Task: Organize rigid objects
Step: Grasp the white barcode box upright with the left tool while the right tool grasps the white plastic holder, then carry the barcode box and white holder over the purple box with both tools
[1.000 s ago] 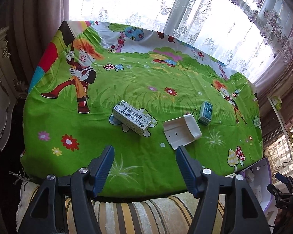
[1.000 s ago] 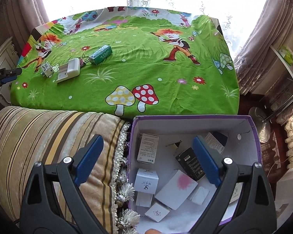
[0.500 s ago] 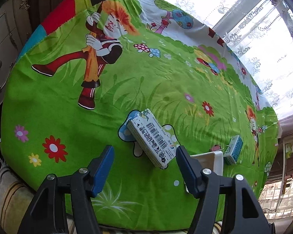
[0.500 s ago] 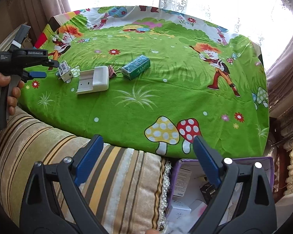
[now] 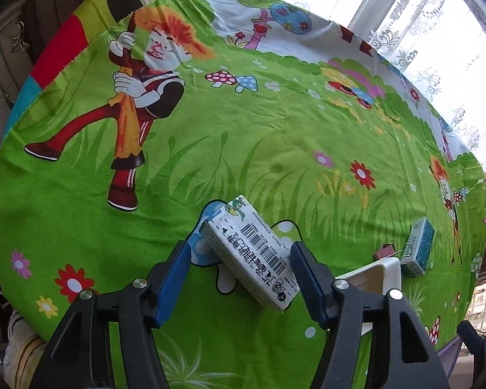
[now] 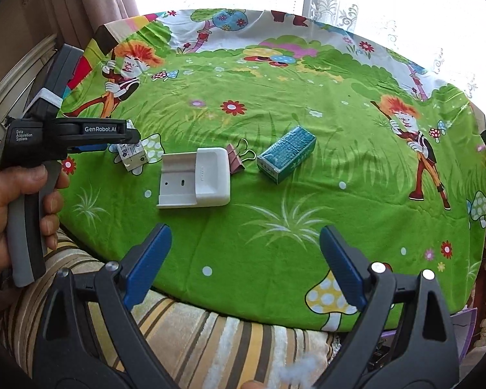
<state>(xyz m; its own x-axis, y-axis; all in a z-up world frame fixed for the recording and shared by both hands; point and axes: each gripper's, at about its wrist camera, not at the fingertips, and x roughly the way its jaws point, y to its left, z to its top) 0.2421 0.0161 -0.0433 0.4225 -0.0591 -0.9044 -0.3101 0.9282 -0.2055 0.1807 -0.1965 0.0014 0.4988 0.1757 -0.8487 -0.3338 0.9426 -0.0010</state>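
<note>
My left gripper (image 5: 238,275) is spread wide, and the white barcode box (image 5: 249,259) lies flat on the table (image 5: 275,149) between its blue fingers (image 5: 173,278), slanted across the gap; its near end sits just beside my right-hand finger, with clear space on the other side, and neither pad touches it. My right gripper (image 6: 244,265) is also wide open with nothing in it, hovering above the near edge of the table and the striped cushion (image 6: 191,334). Beyond its fingers (image 6: 147,265), well apart from them, the white plastic holder (image 6: 196,178) lies flat. Just behind its far corner rests a pink binder clip (image 6: 238,159), and to the right of that the teal box (image 6: 286,154) lies on its side. At the left, my left hand (image 6: 6,214) grips the left gripper's handle.
</note>
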